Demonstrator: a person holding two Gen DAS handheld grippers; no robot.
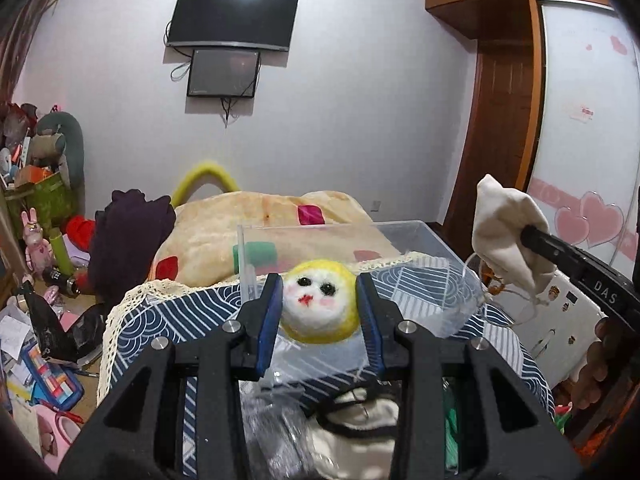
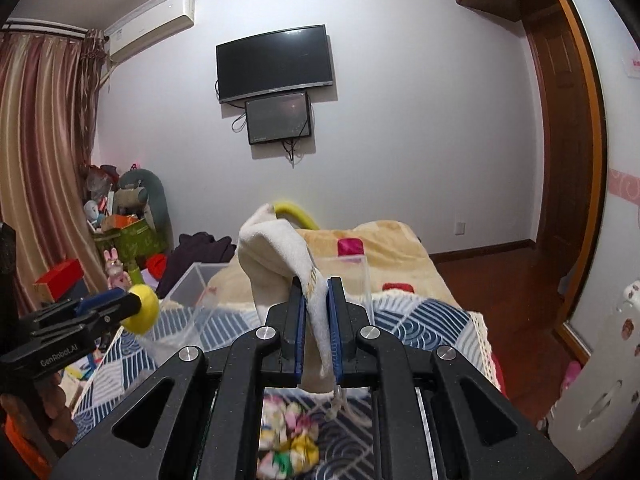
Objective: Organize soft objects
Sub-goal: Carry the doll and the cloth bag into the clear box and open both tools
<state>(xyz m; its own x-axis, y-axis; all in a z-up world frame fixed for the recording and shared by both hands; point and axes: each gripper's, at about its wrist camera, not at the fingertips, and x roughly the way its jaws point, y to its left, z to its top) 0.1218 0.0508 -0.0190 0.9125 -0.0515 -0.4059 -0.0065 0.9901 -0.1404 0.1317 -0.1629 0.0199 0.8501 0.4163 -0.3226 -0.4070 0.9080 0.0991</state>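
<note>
My left gripper [image 1: 319, 285] is shut on a round yellow and white felt toy with a painted face [image 1: 318, 307], held above a clear plastic box [image 1: 416, 236]. The toy also shows in the right wrist view [image 2: 143, 309]. My right gripper [image 2: 314, 285] is shut on a cream drawstring pouch [image 2: 276, 252], held above the same box [image 2: 192, 276]. The pouch also shows in the left wrist view [image 1: 506, 232], to the right of the box. A white soft object with black trim [image 1: 360, 412] lies below my left gripper. A floral soft bundle [image 2: 288, 436] lies below my right gripper.
The box stands on a blue and white patterned cloth [image 1: 168, 312] over the bed. A beige blanket [image 1: 224, 224] and dark clothes [image 1: 128, 232] lie behind. Clutter covers the floor at left [image 1: 36, 340]. A white panel [image 2: 600, 380] stands at right, near a wooden door [image 2: 560, 160].
</note>
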